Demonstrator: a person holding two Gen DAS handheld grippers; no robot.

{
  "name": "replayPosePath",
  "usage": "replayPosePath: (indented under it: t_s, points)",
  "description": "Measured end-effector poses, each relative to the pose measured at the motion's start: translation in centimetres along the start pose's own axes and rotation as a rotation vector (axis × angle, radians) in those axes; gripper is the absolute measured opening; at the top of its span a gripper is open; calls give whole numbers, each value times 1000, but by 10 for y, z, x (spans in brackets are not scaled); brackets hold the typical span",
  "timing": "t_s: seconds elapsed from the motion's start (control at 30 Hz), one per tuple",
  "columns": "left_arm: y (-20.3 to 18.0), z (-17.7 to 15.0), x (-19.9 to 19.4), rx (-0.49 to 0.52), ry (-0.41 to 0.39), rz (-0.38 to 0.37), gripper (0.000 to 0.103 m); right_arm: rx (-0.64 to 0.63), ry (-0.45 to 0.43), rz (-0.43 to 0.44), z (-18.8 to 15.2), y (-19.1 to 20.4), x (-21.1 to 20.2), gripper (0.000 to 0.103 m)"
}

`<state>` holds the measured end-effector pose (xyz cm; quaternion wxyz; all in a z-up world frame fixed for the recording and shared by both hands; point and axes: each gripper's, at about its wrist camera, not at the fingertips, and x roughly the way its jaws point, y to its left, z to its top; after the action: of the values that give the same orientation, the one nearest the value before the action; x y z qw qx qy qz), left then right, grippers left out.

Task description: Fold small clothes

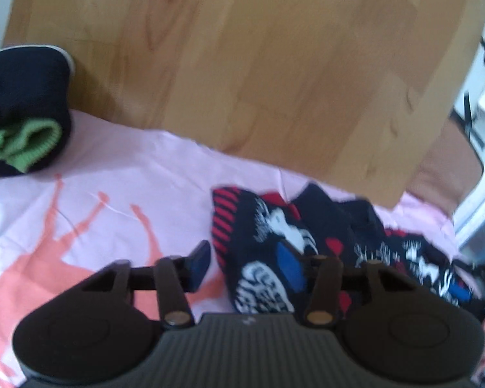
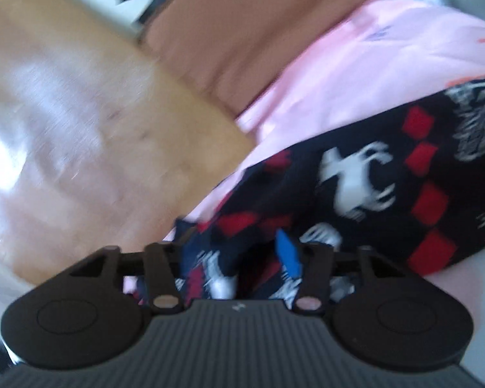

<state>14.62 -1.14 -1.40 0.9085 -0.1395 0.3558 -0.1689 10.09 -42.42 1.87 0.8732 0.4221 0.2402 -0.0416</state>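
Observation:
A dark knitted garment (image 1: 274, 236) with red squares and white animal figures lies crumpled on a pink cloth (image 1: 113, 177). My left gripper (image 1: 245, 262) is open, low over the garment's left edge; its left finger is over the pink cloth and its right finger over the knit. In the right wrist view the same garment (image 2: 371, 177) spreads to the right. My right gripper (image 2: 239, 252) is open, with bunched knit fabric lying between its fingers. Both views are blurred.
A folded dark blue garment with a green cuff (image 1: 22, 123) sits at the left on the pink cloth. A wooden tabletop (image 1: 242, 64) lies beyond. A brown cushion (image 2: 249, 32) lies past the table corner.

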Motion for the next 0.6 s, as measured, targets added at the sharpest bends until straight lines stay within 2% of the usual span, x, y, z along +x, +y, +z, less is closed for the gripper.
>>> replayPosePath:
  t_s: [0.03, 0.1, 0.17, 0.2, 0.23, 0.3, 0.37, 0.4, 0.47, 0.5, 0.53, 0.57, 0.6]
  points:
    - [-4, -1, 5, 18, 14, 8, 18, 30, -9, -6, 3, -6, 1, 55]
    - [-12, -2, 8, 71, -29, 47, 15, 99, -28, -20, 10, -15, 7, 48]
    - [-14, -3, 8, 90, -41, 60, 12, 123, -30, -32, 16, -17, 9, 47]
    - [-15, -3, 8, 90, -43, 62, 12, 101, -41, -66, 21, -11, 10, 48]
    - [-15, -3, 8, 87, -44, 62, 12, 48, -63, -105, 24, -5, 6, 49]
    - [-15, -3, 8, 80, -39, 62, 12, -147, -120, -182, 29, 17, 1, 49]
    - [-16, -2, 9, 86, -41, 65, 12, -285, -114, -197, 31, 40, 9, 50]
    - [-17, -3, 9, 91, -43, 68, 12, -350, -89, -198, 31, 52, 15, 51]
    - [-17, -4, 6, 100, -47, 71, 12, -475, 3, -226, 28, 70, 37, 62]
    - [-17, -4, 6, 102, -48, 71, 11, -514, 64, -260, 25, 74, 51, 61]
    - [-16, -4, 5, 102, -51, 69, 11, -527, 128, -302, 23, 73, 65, 53]
    - [-16, -4, 4, 103, -54, 67, 10, -511, 151, -321, 24, 70, 73, 8]
    - [-15, -4, 2, 102, -56, 66, 10, -475, 153, -310, 29, 67, 74, 10]
